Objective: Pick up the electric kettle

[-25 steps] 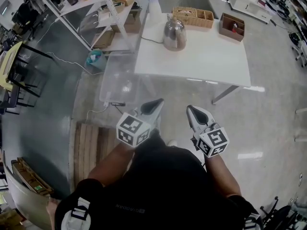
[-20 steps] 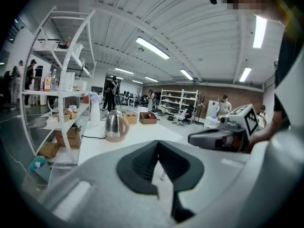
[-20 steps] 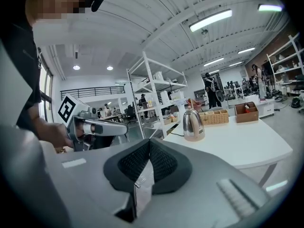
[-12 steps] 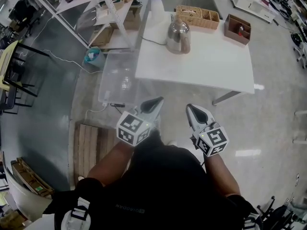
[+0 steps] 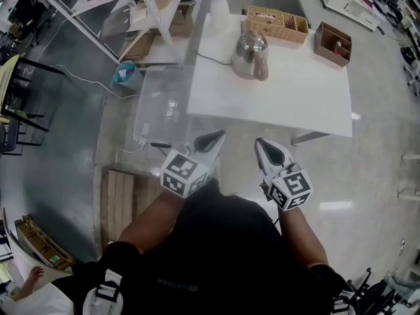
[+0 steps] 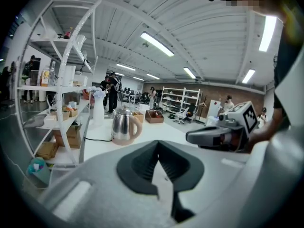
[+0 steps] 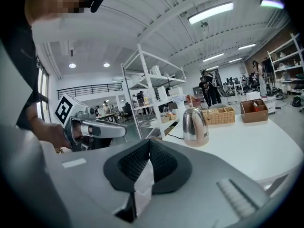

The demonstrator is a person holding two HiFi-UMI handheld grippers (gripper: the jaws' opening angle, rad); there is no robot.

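person: dark top fills the bottom centre of the head view, both arms reaching up-frame.
left gripper [image 5: 213, 138]: jaws pressed together, nothing between them; its own view shows the pads meeting at the tip. Sits lower centre, over bare floor.
right gripper [image 5: 264, 146]: jaws pressed together, empty. Just right of the left one, apart from it and roughly parallel.
floor by the grippers: wooden pallet [image 5: 121, 202] at lower left, clear plastic bin [image 5: 164, 107] just above it beside the table's left edge.
table [image 5: 289, 90]: white; its near edge lies up-frame of both gripper tips, with open floor between. The near half of the top is bare.
electric kettle [image 5: 249, 48]: steel, upright on the far left part of the table, well apart from both grippers. Handle is on its right side in the head view. A cord [image 5: 213, 59] runs off to the left.
behind the kettle: white vase [image 5: 216, 5] at the far left corner, wicker basket [image 5: 279, 20] at the far edge, brown box [image 5: 331, 41] at the far right.
head view only: pallet, bin, table's full outline.
gripper views only: ceiling lights, shelving rows and people standing far back; each view also shows the other gripper from the side.
open room: wide floor to the right of the table; a white shelf rack [image 5: 141, 12] crowds the upper left.
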